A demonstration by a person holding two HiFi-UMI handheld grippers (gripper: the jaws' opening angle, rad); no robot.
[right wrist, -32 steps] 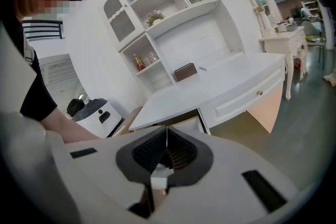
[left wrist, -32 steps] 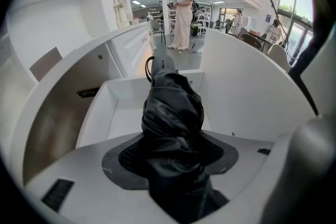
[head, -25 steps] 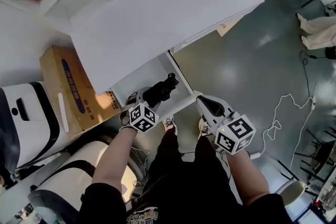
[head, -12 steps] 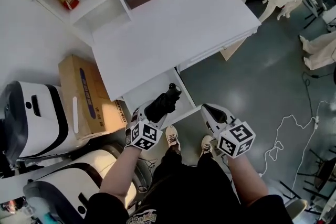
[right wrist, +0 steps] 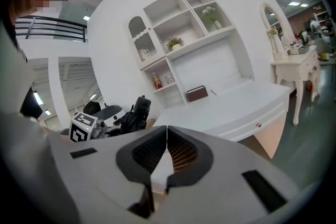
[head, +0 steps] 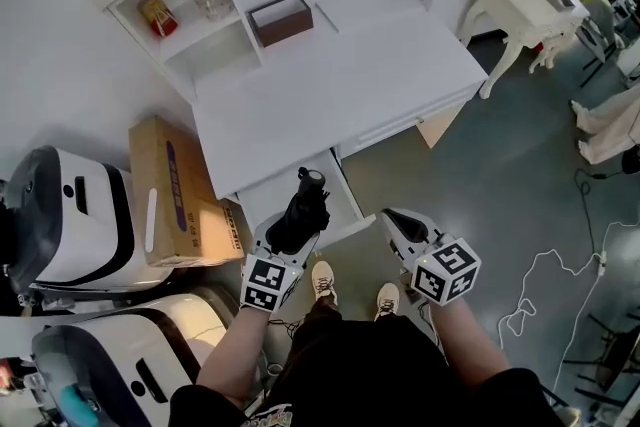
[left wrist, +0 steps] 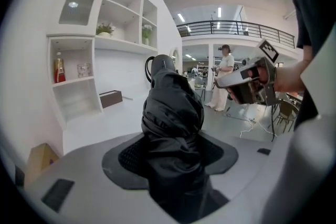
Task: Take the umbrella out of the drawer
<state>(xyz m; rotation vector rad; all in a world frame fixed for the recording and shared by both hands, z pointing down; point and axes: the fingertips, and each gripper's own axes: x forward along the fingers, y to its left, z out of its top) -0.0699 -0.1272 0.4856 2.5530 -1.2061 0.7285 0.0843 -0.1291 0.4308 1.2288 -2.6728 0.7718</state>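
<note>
Two grippers show in the lower half of the head view, and there is one umbrella. The left gripper has its jaws pinching the folded black umbrella round its bunched fabric. The pads are pressed into it on both sides, and the handle end with a strap loop stands up out of the jaws. The right gripper, at lower right of centre, holds nothing, its two jaws pressed together pad to pad. From the head view the umbrella lies across the front part of the single open drawer, its handle end pointing toward the edge of the white desk above it; whether it touches the drawer cannot be told. One brown box sits on the desk top, toward the upper centre. One red container and one glass stand in a shelf cubby at upper left. One cardboard box rests on the floor just left of the drawer.
</note>
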